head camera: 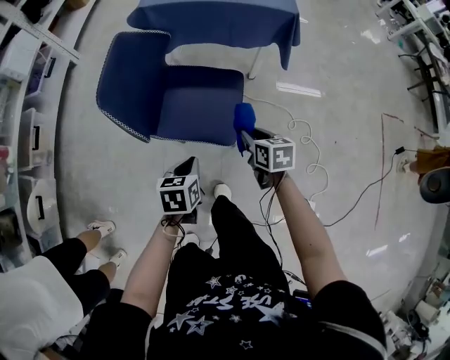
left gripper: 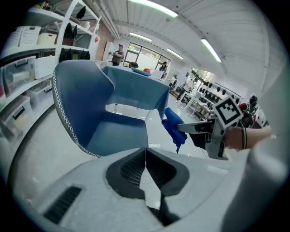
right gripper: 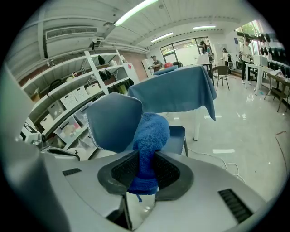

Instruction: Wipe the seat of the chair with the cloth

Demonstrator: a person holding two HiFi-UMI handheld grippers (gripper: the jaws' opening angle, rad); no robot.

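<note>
You are gripping a blue cloth [right gripper: 148,138] in the right hand-held gripper [right gripper: 145,171]. The right gripper view is showing its jaws pressing on the bunched fabric, with the top of the cloth rising above them. The head view alone is placing that cloth at the front right corner of the chair [head camera: 176,98] seat. The left gripper view is adding what the head view cannot: the cloth is hanging in the air just beside the seat, with floor showing between them. Your left hand-held gripper [left gripper: 145,168] is closed, its pads meeting on nothing, and it is pointing at the seat from the front. Behind the chair, a desk [head camera: 218,21] under a blue cover is standing.
</note>
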